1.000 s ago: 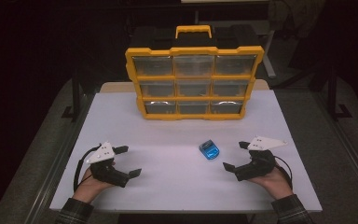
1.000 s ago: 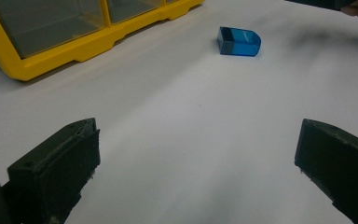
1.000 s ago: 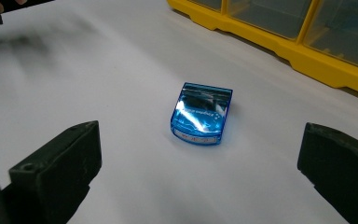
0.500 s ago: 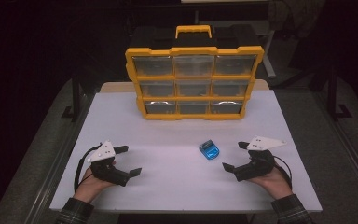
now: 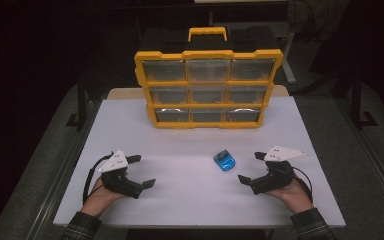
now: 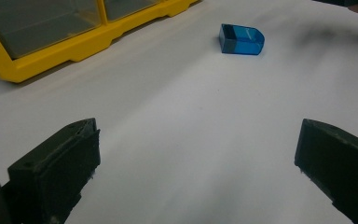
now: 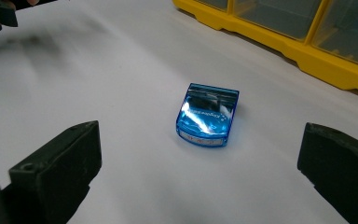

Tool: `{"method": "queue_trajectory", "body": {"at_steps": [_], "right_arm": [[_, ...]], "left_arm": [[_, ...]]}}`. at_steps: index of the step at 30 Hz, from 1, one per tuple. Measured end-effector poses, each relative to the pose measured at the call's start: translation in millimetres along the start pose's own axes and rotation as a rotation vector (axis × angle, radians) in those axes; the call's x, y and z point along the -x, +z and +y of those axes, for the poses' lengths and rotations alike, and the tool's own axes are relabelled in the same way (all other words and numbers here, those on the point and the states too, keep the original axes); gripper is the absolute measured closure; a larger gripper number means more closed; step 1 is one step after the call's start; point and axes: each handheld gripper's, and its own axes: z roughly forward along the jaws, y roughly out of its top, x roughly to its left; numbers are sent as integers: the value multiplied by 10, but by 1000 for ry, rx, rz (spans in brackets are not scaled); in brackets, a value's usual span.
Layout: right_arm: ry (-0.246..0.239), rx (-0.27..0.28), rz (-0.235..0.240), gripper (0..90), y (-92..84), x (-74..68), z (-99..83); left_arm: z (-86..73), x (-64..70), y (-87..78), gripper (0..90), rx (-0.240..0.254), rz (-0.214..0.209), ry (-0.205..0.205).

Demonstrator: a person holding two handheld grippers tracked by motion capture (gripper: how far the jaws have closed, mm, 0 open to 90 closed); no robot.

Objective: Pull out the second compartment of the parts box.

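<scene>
Right gripper [image 5: 254, 167], jaws wide and empty, faces a blue card reader [image 5: 224, 162] lying at its ten o'clock on the white table [image 5: 190, 150]; left gripper [image 5: 140, 171] rests equally wide. Squaring both jaws across the reader's sides would likely grip best.

A dim room with one lit white table at its centre.

The white tabletop [image 5: 130, 125] is brightly lit while everything around it falls into near darkness. A strip of pale wooden surface [image 5: 122, 93] shows past its far edge. Grey floor [image 5: 30, 165] runs along both sides. Dark metal frame legs [image 5: 81, 100] stand at the table's far corners, and dim furniture shapes [image 5: 315, 20] sit in the black background beyond.
</scene>
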Motion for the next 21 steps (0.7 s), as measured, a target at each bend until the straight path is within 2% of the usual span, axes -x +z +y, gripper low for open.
{"method": "queue_trajectory", "body": {"at_steps": [21], "right_arm": [[0, 1, 5, 0, 4, -1, 3]], "left_arm": [[103, -12, 89, 0, 15, 12, -3]]}}
